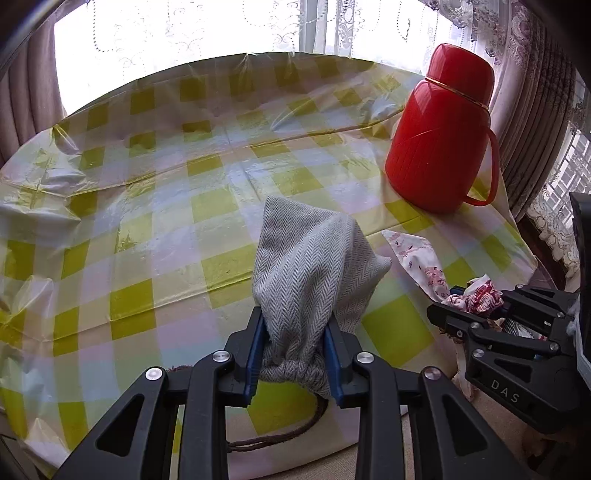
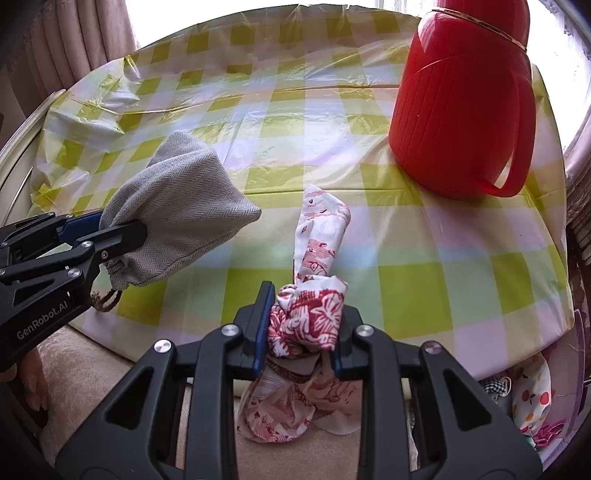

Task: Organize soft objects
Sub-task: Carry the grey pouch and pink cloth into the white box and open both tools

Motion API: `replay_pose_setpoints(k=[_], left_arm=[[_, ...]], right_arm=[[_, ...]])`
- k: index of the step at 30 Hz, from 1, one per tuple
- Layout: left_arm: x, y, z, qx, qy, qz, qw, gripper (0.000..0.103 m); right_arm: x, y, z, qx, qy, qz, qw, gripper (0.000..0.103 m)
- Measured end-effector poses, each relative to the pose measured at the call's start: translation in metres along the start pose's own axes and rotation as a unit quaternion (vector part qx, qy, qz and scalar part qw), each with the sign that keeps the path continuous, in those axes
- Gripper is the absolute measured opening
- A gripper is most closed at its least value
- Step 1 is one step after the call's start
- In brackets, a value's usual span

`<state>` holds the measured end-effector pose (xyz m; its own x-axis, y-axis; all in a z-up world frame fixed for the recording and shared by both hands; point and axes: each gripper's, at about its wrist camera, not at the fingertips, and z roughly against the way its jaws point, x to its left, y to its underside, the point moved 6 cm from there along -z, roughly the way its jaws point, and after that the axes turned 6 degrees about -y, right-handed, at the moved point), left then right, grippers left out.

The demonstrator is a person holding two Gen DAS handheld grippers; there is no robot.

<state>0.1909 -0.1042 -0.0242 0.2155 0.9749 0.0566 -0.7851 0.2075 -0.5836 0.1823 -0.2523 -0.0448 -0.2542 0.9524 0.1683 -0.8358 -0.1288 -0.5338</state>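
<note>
Grey pouch (image 1: 306, 280) of woven herringbone cloth, soft and baggy, gathered at the neck with a brown twisted drawstring (image 1: 280, 432) hanging in a loop below. Pinched at that gathered neck by the left gripper (image 1: 295, 354), blue pads pressing on both sides, jaws nearly closed around the bunched cloth. Held up over the near edge of the table, the closed bottom corners pointing away.

White cloth with red printed pattern (image 2: 310, 317), thin and crumpled, clamped in the right gripper (image 2: 301, 332), jaws likewise narrow and pressing on the wad. One long end lying forward on the tablecloth (image 2: 406, 288), the other hanging down below the pads in loose folds.

Tablecloth of shiny plastic film, yellow-green and white squares, wrinkled at the far corners. Red plastic jug (image 1: 441, 136) upright at the far right, ribbed lower body, smooth domed lid, curved handle. Lace curtains (image 1: 280, 26) behind. More patterned fabrics (image 2: 528, 402) below the table edge at right.
</note>
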Motion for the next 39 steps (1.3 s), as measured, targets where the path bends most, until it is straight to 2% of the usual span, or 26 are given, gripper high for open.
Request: replay_pose_setpoints(k=[13, 22, 27, 31, 37, 39], left_arm=[[-0.059, 0.007, 0.046, -0.031, 0.047, -0.025, 0.9981, 0.030], [-0.130, 0.018, 0.085, -0.049, 0.116, -0.040, 0.9912, 0.030], [-0.173, 0.030, 0.095, -0.029, 0.180, -0.036, 0.9826, 0.030], [-0.203, 0.042, 0.098, -0.007, 0.213, -0.038, 0.9762, 0.030], [-0.240, 0.056, 0.098, 0.026, 0.244, -0.039, 0.9685, 0.032], [-0.248, 0.061, 0.094, 0.042, 0.250, -0.036, 0.9667, 0.036]], right_arm=[[-0.054, 0.038, 0.071, -0.021, 0.041, -0.022, 0.999, 0.030], [-0.117, 0.072, 0.137, -0.036, 0.099, -0.049, 0.993, 0.030], [-0.150, 0.096, 0.169, -0.041, 0.127, -0.077, 0.988, 0.030], [-0.165, 0.114, 0.185, -0.042, 0.141, -0.097, 0.984, 0.030], [-0.176, 0.133, 0.196, -0.039, 0.149, -0.121, 0.981, 0.030], [-0.177, 0.138, 0.196, -0.036, 0.153, -0.127, 0.979, 0.034]])
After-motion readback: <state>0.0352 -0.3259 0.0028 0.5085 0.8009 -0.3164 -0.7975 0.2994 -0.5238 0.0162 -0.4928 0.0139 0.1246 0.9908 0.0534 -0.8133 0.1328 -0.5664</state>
